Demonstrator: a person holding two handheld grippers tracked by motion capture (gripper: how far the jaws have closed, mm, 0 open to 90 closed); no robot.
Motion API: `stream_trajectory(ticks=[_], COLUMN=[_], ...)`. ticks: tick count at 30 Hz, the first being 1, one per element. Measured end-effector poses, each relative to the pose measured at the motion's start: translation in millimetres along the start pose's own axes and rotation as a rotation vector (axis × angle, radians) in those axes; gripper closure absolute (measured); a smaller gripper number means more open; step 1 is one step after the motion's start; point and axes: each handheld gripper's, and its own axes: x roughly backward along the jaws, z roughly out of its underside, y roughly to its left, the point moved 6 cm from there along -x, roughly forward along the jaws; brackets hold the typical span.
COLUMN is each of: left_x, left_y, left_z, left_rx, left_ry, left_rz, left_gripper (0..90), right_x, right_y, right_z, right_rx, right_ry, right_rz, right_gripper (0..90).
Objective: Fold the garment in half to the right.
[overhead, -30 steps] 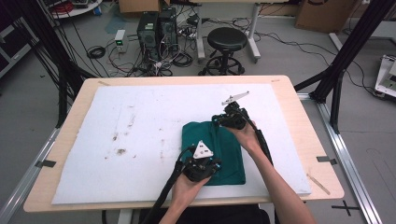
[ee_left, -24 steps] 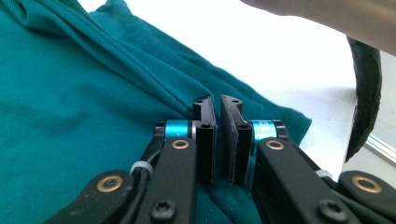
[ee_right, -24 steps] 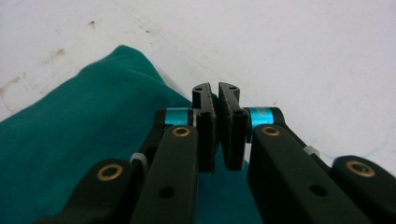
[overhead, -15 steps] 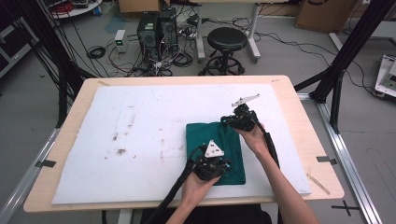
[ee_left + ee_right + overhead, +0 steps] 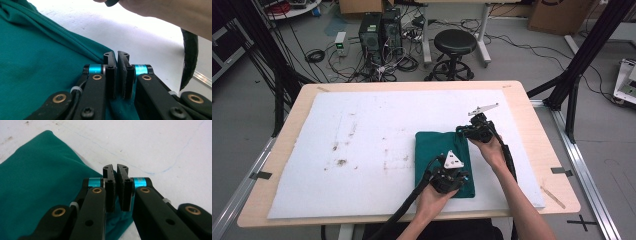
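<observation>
A folded dark green cloth (image 5: pixel 437 150) lies on the white foam mat (image 5: pixel 377 125), right of its middle. My left gripper (image 5: pixel 456 175) sits at the cloth's near right corner. In the left gripper view its jaws (image 5: pixel 117 56) are pressed together, and the green cloth (image 5: pixel 37 62) runs in under them. My right gripper (image 5: pixel 467 131) is at the far right corner. In the right gripper view its jaws (image 5: pixel 115 171) are shut, with a sliver of the green cloth (image 5: pixel 37 182) between the pads. The right forearm (image 5: pixel 170 12) crosses the top of the left gripper view.
The mat covers most of a wooden table (image 5: pixel 547 165) and carries brown stains (image 5: pixel 339 155) left of the cloth. Beyond the far edge stand a black stool (image 5: pixel 455 42), computer towers (image 5: pixel 377 30) and floor cables. Black frame posts (image 5: pixel 582 55) rise at the right.
Both grippers have shifted to the right along with the cloth's right edge. The cloth's left edge also sits a little farther right than before.
</observation>
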Motion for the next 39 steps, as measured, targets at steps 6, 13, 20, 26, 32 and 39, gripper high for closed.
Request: stream_trajectory(ticks=[6,13,20,26,32,39], left_x=[-8.7,-13.8,2.5,38.9,62.5,65.0], left_y=[-3.8,-6.7,-3.0,28.0,78.6,125.3], left_z=[-5.4,-5.2,-11.2,-26.0,-28.3,-28.2], left_rx=[0.002,0.001,0.001,0.026,0.083,0.109], left_ry=[0.014,0.02,-0.036,-0.14,-0.168,-0.156], left_rz=[0.012,0.022,0.056,-0.007,-0.145,-0.304], left_gripper=[85.9,86.3,71.2,62.2,62.2,63.8], right_x=[2.6,6.6,14.1,25.1,15.8,9.0], right_y=[-4.7,-12.2,-17.4,-10.0,-13.4,-17.6], right_z=[3.9,12.1,13.2,7.1,14.0,15.3], right_rx=[-0.01,-0.04,-0.094,-0.113,-0.178,-0.198], right_ry=[-0.001,-0.004,-0.046,-0.1,-0.029,-0.031], right_rz=[0.01,0.015,0.039,0.038,0.026,0.025], right_gripper=[86.9,86.7,68.2,58.4,49.3,81.1])
